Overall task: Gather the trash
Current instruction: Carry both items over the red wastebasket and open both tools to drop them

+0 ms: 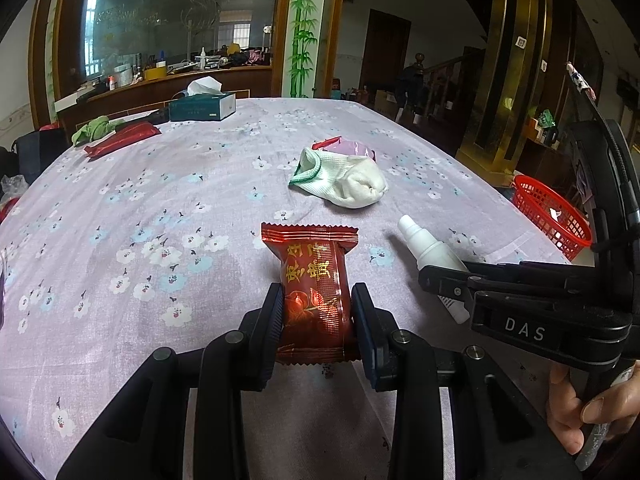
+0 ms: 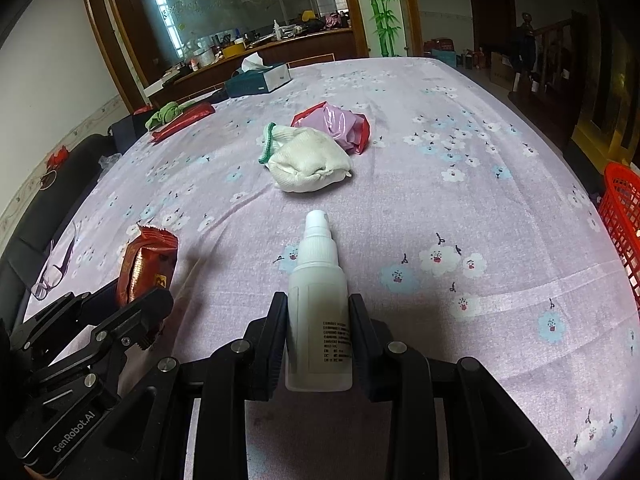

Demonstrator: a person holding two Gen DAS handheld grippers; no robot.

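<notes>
On a floral tablecloth (image 1: 160, 184), the left gripper (image 1: 316, 316) clamps a red snack packet (image 1: 312, 280) at 6 o'clock, while the right gripper (image 2: 318, 336) grips a white spray bottle (image 2: 318, 300). A red basket (image 1: 550, 216) sits at 3 o'clock, a white sock (image 2: 304, 164) at 12.

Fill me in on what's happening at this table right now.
A person is clearing trash off a floral tablecloth with a handheld gripper in each hand. The left gripper is clamped on a red snack packet, and the right gripper is clamped on a white spray bottle. Both items sit low over the cloth. A white sock and a crumpled pink-and-red wrapper still lie farther out, and a red basket waits at the table's right edge.
</notes>
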